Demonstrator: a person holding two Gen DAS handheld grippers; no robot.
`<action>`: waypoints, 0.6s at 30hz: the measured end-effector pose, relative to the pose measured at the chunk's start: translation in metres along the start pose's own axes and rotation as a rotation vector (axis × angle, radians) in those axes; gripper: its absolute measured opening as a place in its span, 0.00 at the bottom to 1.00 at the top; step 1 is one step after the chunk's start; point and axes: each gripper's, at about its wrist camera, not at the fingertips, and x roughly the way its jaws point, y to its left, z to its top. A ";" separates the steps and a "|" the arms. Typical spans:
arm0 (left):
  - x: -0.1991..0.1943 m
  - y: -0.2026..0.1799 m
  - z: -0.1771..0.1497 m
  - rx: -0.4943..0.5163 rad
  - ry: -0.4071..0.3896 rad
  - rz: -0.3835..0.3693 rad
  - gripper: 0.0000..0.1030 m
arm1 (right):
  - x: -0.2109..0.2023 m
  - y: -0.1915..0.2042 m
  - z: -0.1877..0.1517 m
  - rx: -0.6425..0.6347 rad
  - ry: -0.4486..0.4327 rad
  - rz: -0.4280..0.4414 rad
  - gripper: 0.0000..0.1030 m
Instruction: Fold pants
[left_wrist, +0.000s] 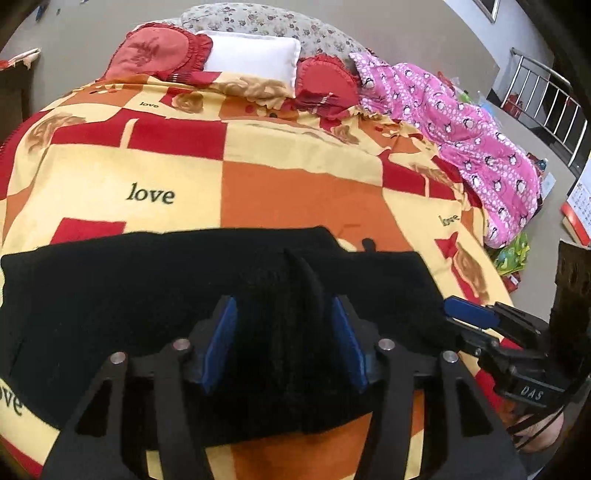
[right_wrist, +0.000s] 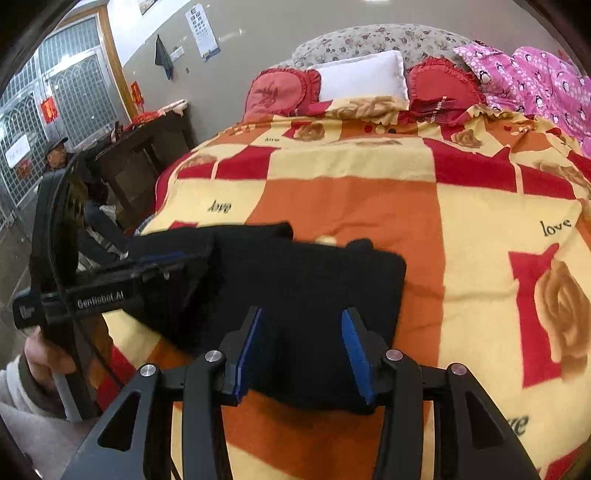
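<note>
On bed (left_wrist: 288, 192), near edge: black pants (left_wrist: 129, 295) lie folded flat on blanket. Left claw (left_wrist: 284, 343) half open, pads straddling raised fabric ridge, not pinching. Right claw (right_wrist: 303, 354) half open over pants' near hem, holding nothing; likely positioned for next fold.

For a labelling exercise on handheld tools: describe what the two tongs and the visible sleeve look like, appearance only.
Both tongs are black, with angular linkage arms, silver round pivot pins and blue pads on the fingers. The left tongs carry white "GenRobot.AI" lettering on the body and a thin black cable looping by the handle. The right tongs show "DAS" embossed on the side. The sleeve is light, with a darker cuff.
</note>
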 end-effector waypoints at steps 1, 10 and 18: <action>0.002 0.000 -0.002 -0.001 0.003 0.006 0.51 | 0.001 0.001 -0.002 -0.005 0.002 -0.007 0.45; 0.013 -0.005 -0.016 0.019 0.004 0.064 0.52 | 0.011 0.002 -0.005 -0.006 0.015 -0.020 0.45; 0.003 0.000 -0.014 0.002 -0.004 0.067 0.52 | 0.006 0.016 0.015 -0.033 -0.012 0.012 0.45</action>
